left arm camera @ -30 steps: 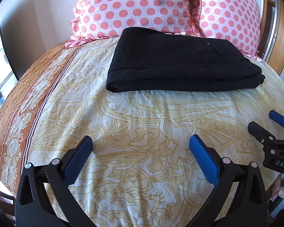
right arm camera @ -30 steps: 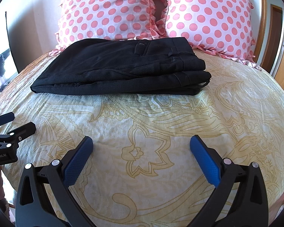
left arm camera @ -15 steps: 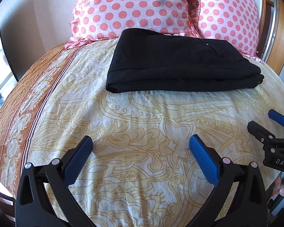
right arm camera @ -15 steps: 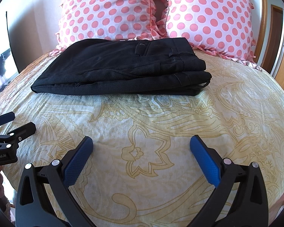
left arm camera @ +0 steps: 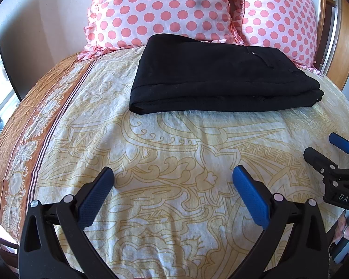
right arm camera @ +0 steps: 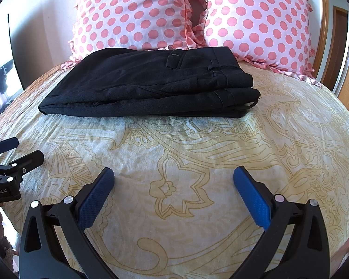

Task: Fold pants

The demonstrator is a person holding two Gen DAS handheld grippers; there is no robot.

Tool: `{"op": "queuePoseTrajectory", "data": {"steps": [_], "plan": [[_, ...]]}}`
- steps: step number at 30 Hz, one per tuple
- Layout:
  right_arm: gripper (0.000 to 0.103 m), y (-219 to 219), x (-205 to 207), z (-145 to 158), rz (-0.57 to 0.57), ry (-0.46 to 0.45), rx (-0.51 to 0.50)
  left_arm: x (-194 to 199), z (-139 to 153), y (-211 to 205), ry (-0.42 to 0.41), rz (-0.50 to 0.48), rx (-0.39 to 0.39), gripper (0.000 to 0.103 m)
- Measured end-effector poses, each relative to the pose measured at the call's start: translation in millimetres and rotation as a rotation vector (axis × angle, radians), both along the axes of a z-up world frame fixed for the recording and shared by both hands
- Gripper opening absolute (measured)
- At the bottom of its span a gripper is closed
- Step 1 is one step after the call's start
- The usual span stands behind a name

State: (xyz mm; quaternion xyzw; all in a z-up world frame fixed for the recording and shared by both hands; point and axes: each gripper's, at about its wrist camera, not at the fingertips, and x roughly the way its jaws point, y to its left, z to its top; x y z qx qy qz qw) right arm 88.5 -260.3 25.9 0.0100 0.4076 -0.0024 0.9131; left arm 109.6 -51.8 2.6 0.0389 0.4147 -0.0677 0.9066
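The black pants [left arm camera: 216, 79] lie folded into a flat rectangular stack on the bed, in front of the pillows; they also show in the right wrist view [right arm camera: 151, 86], waistband end to the right. My left gripper [left arm camera: 173, 176] is open and empty, over the sheet well short of the pants. My right gripper [right arm camera: 173, 176] is open and empty, also short of the pants. Each gripper shows at the edge of the other's view: the right gripper [left arm camera: 325, 148] and the left gripper [right arm camera: 18, 148].
Two pink polka-dot pillows [left arm camera: 165, 11] [right arm camera: 256, 18] lean at the head of the bed. The yellow patterned bedsheet [left arm camera: 174, 139] has an orange border [left arm camera: 18, 139] at the left edge. A wooden door frame [right arm camera: 323, 23] stands at the right.
Both views shift only slightly; the pants sit a touch nearer the left view's centre. Both grippers stay open and the pants have not moved.
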Motion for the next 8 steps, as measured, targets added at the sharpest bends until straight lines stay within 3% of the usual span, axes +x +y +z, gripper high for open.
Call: {"op": "queuePoseTrajectory", "data": {"steps": [8], "plan": [[0.102,0.0,-0.4,-0.2,0.000,0.000,0.000,-2.9,-1.0,1.4,-0.025,-0.006,-0.004,0.101]]}}
